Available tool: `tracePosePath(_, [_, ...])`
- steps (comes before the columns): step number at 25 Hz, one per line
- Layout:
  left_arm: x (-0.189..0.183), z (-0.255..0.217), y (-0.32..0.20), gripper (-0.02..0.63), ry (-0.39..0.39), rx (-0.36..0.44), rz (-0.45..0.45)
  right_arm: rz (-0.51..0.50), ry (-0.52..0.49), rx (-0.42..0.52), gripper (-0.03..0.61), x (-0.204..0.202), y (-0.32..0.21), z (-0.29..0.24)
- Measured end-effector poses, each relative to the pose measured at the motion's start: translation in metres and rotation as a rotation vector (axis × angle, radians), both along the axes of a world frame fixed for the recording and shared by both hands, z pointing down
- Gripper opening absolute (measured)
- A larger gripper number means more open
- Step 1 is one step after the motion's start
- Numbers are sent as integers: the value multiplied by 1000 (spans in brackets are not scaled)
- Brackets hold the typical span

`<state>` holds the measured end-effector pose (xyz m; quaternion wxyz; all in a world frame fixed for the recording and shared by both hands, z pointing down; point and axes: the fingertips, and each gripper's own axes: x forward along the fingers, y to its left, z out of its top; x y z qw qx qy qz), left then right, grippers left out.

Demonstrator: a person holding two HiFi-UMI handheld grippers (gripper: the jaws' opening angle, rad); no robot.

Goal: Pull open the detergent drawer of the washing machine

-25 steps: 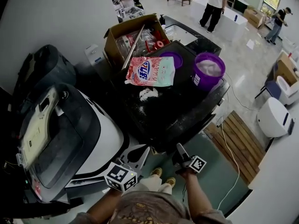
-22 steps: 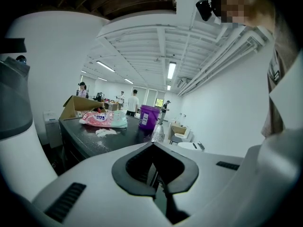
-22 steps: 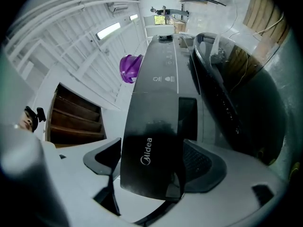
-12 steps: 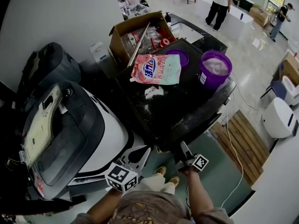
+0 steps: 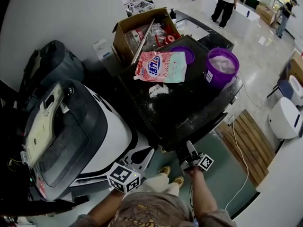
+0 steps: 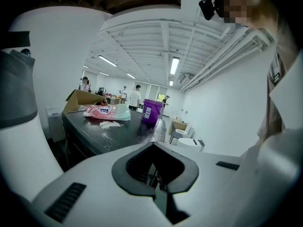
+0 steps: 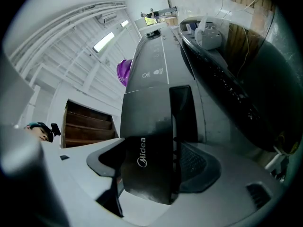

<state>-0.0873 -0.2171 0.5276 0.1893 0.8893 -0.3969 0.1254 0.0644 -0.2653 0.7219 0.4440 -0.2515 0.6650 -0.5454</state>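
My right gripper [image 7: 147,194] clamps the one glossy black detergent drawer front [image 7: 147,162], lengthwise away from me; left gripper [image 6: 155,194] closed, empty.

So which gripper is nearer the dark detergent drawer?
Right. The right gripper clasps the dark Midea-branded detergent drawer; the left gripper hangs apart from it, shut and empty.

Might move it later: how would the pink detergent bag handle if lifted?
The detergent bag lies flat and slumped, so it is probably floppy. White powder beside it hints that it is open and may spill.
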Motion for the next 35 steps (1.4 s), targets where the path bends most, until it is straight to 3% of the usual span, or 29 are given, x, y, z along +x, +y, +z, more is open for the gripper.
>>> tracePosePath(12, [-6,4,3,21,3,-22,-5,37,-92,50,308,2,-2,-5])
tracePosePath(35, [1,2,14,21,-9,-25,10,92,-86,56,270,16,12,-5])
